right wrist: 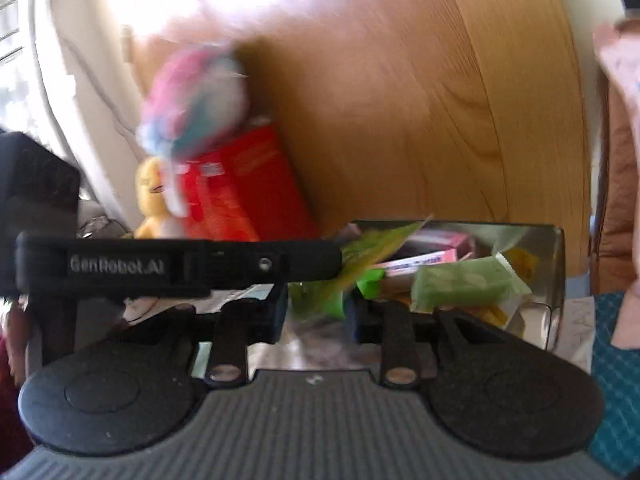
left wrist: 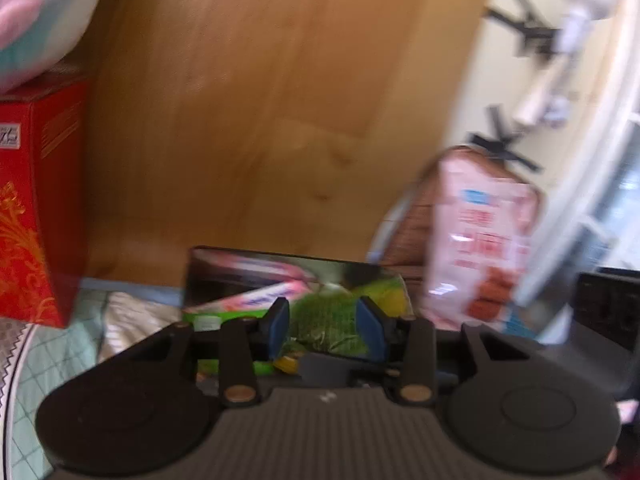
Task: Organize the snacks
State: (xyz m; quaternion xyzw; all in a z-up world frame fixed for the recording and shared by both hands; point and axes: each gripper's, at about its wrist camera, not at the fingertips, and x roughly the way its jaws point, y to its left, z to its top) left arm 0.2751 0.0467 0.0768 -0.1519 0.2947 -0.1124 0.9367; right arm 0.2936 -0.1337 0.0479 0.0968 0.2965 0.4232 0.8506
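The green snack packet [left wrist: 324,320] sits between my left gripper [left wrist: 325,325] pads, which seem to pinch it. It looks light, crinkly and slippery, so I judge a flat edge the best hold. My right gripper [right wrist: 316,312] also appears closed on it, just above the shiny snack tray [right wrist: 558,264]. A pink bag [left wrist: 480,240] stands beyond.

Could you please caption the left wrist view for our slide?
Left gripper pinching a green snack packet above the shiny snack tray.
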